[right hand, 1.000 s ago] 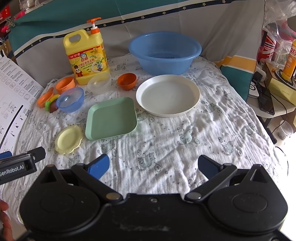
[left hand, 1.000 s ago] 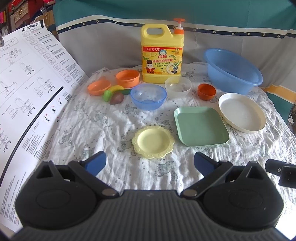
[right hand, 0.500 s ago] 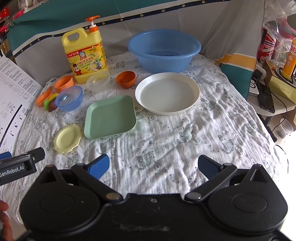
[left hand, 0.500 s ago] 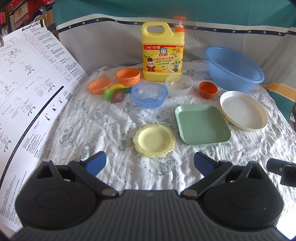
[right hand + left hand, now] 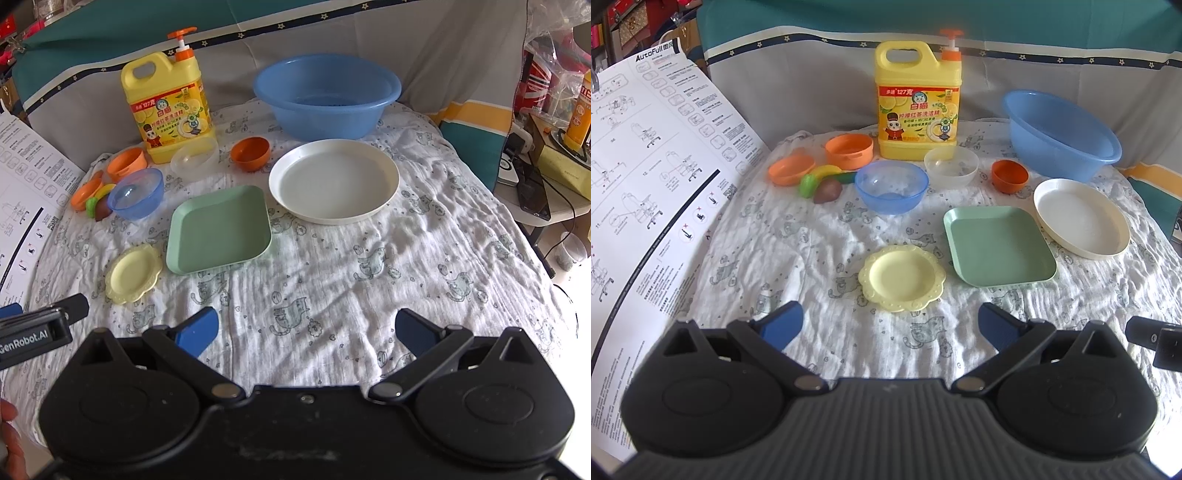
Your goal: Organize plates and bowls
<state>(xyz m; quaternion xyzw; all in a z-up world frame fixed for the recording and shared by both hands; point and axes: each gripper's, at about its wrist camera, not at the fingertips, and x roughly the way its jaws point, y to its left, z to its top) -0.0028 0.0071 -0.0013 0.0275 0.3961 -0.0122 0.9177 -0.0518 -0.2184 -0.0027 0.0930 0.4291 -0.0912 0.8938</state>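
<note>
A small yellow scalloped plate (image 5: pixel 901 277) lies nearest my left gripper (image 5: pixel 890 325), which is open and empty just short of it. A green square plate (image 5: pixel 999 245) and a white round plate (image 5: pixel 1080 221) lie to its right. Behind stand a blue bowl (image 5: pixel 891 186), a clear bowl (image 5: pixel 951 166), a small orange bowl (image 5: pixel 1010 176) and two orange dishes (image 5: pixel 849 149). My right gripper (image 5: pixel 306 328) is open and empty over bare cloth, in front of the green plate (image 5: pixel 219 229) and white plate (image 5: pixel 334 181).
A big blue basin (image 5: pixel 1060 136) and a yellow detergent jug (image 5: pixel 918 107) stand at the back. Toy fruit (image 5: pixel 822 182) lies by the orange dishes. A printed instruction sheet (image 5: pixel 646 177) leans at the left. A side table with clutter (image 5: pixel 546 147) stands at the right.
Both grippers have moved slightly forward toward the dishes. Nothing on the cloth has moved, and both stay open.
</note>
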